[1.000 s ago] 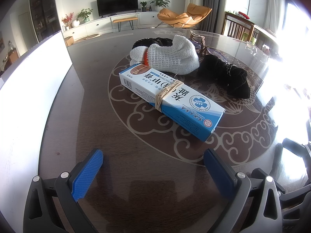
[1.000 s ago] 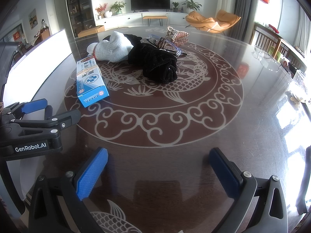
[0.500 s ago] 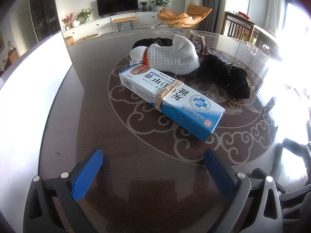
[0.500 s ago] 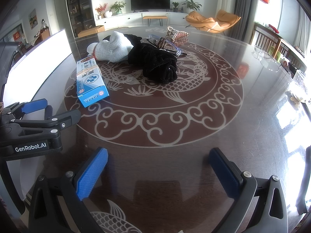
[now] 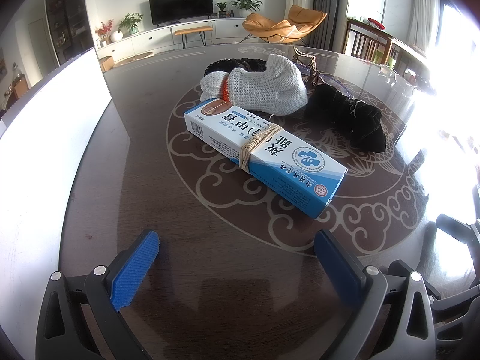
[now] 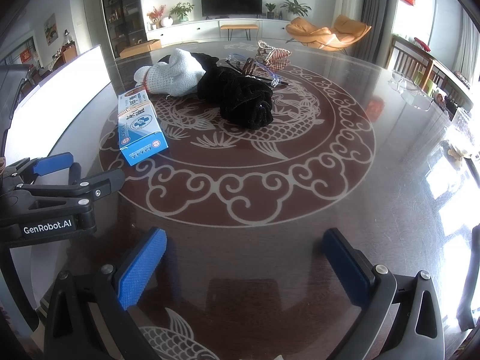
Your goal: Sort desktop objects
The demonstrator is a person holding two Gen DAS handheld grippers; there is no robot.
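A blue-and-white carton (image 5: pixel 261 153) bound with a rubber band lies on the dark patterned table, a short way ahead of my open, empty left gripper (image 5: pixel 237 250). Behind it lie a white knitted glove (image 5: pixel 264 88) and a black cloth bundle (image 5: pixel 348 117). In the right wrist view the carton (image 6: pixel 139 126) is at the left, the glove (image 6: pixel 174 75) and black bundle (image 6: pixel 240 96) farther back, with glasses (image 6: pixel 255 66) and a small woven pouch (image 6: pixel 273 55) behind. My right gripper (image 6: pixel 244 249) is open and empty over bare table. The left gripper (image 6: pixel 79 169) shows at its left.
A white box wall (image 5: pixel 51 114) stands along the table's left side. A clear glass dish (image 6: pixel 411 90) sits at the far right of the table. Chairs and a TV unit stand beyond the table.
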